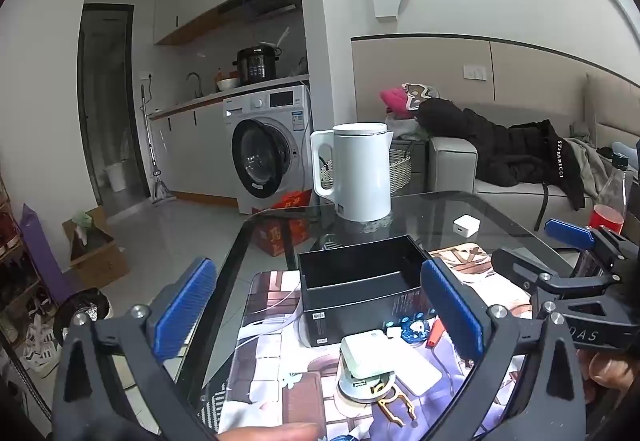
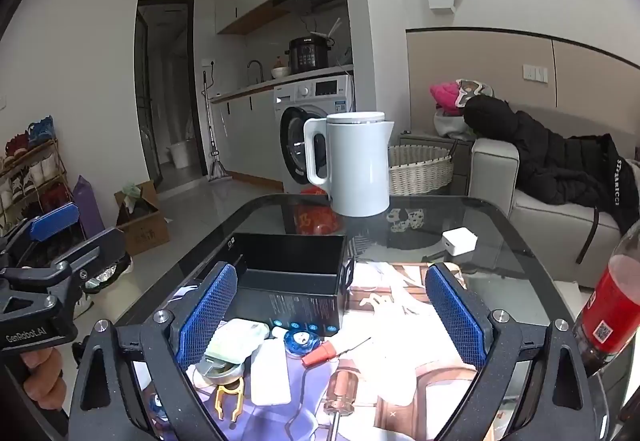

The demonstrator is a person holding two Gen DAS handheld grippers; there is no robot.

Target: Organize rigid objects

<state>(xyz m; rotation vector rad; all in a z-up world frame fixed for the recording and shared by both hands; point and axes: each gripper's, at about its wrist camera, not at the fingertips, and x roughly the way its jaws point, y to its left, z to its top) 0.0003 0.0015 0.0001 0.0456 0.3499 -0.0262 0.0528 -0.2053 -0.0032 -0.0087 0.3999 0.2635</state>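
A: Sorting hasn't started, from what I see. Black box [image 1: 360, 283] sits open on the glass table [image 1: 500, 217], on the far part of the printed mat [image 1: 276, 369], and its inside looks empty.

B: Claws?

A: Left claw [image 1: 320, 309] spread wide, nothing between the blue pads. Right claw [image 2: 332, 315] same, released, holding nothing. Both hover over the near edge of the table, above the clutter.

B: What's still loose?

A: All of it. Pale green gadget on a round base [image 2: 228, 349], near side of the box, toward the left edge. Yellow clip [image 2: 229, 399] just in front of it. White flat card [image 2: 272, 373] beside that. Blue round piece [image 2: 301, 341] touching or nearly touching the box front, can't tell which. Orange cap [image 2: 318, 355] right next to it. Screwdriver with brown handle [image 2: 340, 387] nearest the near edge. White charger cube [image 2: 459, 241] sits apart on bare glass toward the far right corner.

B: Non-task stuff?

A: White kettle [image 2: 354, 165] at the far edge, red drink bottle [image 2: 612, 309] at the right edge. Probably stay put.

B: Progress call?

A: Zero items boxed, my guess is start of task. Every small piece is left to go in.
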